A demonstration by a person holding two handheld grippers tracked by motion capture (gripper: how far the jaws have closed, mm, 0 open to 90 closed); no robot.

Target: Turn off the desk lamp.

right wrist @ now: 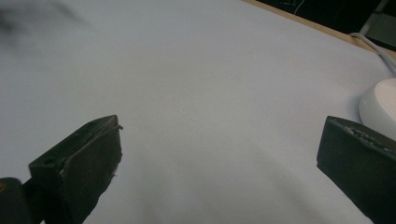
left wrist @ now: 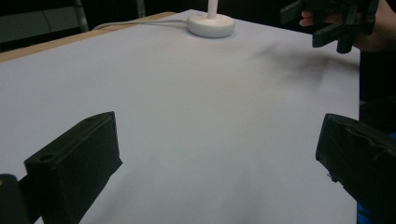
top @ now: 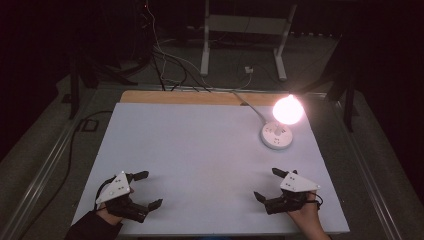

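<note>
From the high view, a lit lamp (top: 278,126) stands at the far right of the white tabletop (top: 200,150), its glowing globe above a round white base, with a cord trailing off the back edge. The left tool (top: 149,189) rests at the near left corner with its jaws spread wide and nothing between them; the right tool (top: 266,183) sits at the near right, likewise spread and empty, and is the nearer of the two to the lamp, though well apart from it. The work looks to be at its start or at a pause, neither tool having engaged anything. In the left gripper view, the two black jaws stand far apart over bare tabletop (left wrist: 196,116), the lamp (left wrist: 211,23) shows at the far end by its base and stem, and the right tool (left wrist: 334,21) is held in a hand at upper right. In the right gripper view, the jaws again gape over bare surface, and the edge of the lamp (right wrist: 379,109) base appears at the right, just beyond one jaw. The next move probably calls for the right tool to travel forward to the lamp base. Faint marks dot the base top, too small to read; no brand or writing is legible.
</note>
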